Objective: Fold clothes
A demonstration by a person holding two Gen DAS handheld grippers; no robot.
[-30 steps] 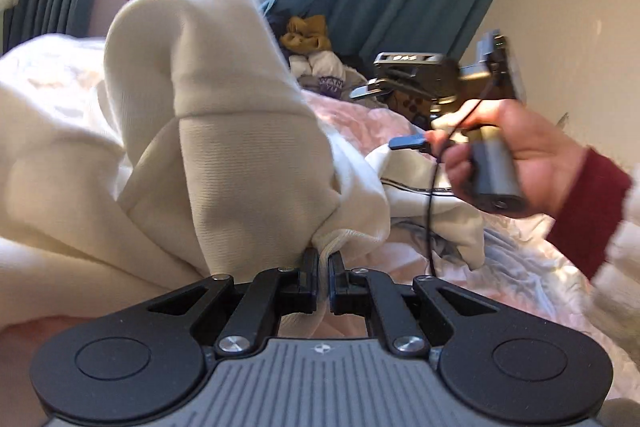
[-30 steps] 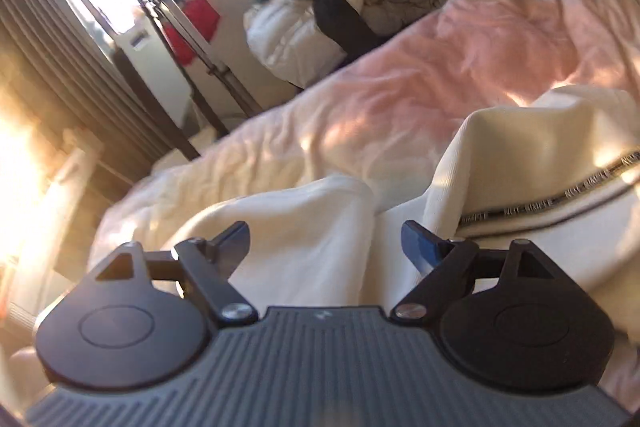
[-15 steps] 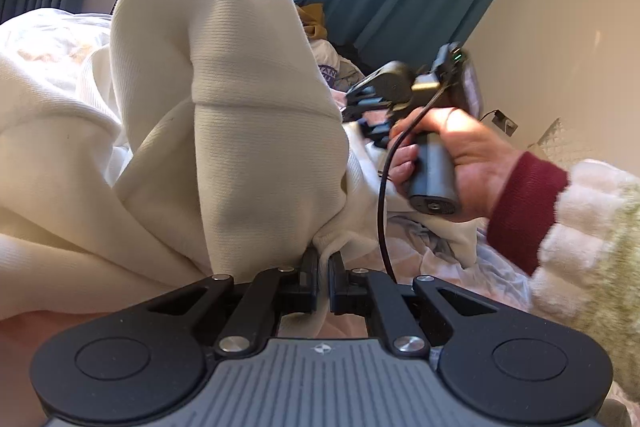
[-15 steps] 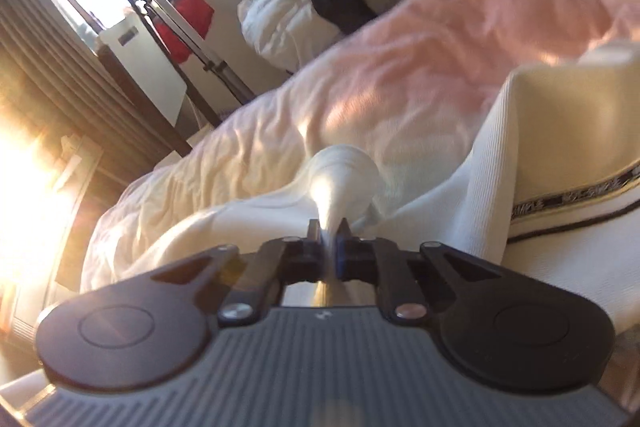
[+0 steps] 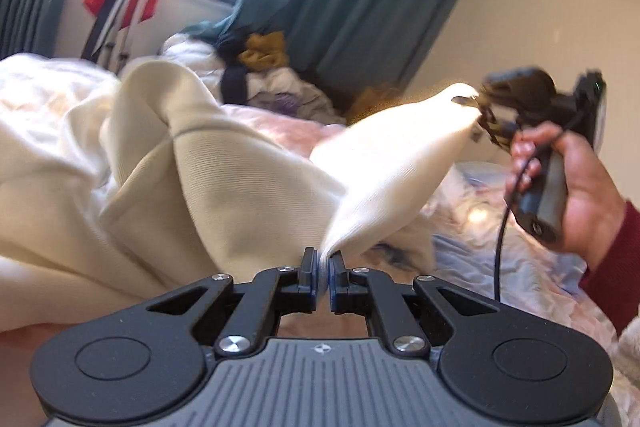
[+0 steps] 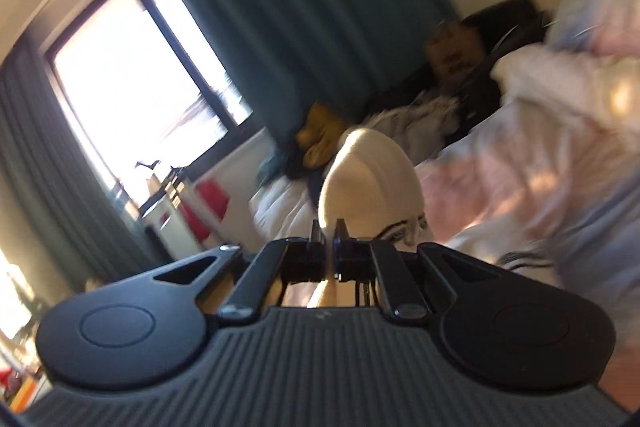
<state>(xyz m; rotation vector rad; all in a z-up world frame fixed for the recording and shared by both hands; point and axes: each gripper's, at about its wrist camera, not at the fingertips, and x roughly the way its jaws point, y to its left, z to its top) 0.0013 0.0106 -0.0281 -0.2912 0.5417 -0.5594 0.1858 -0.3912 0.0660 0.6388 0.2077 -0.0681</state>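
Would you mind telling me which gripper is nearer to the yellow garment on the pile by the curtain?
Probably the right. The right gripper, holding the cream sweater raised, sits closer to the yellow garment; the left gripper stays low at the near edge.

Bed (image 5: 280, 125) covered by a rumpled pink and pale-blue quilt (image 5: 532, 267). Cream sweater (image 5: 224, 183) lies bunched on the quilt. A heap of clothes (image 5: 276, 87) rests at the far end.
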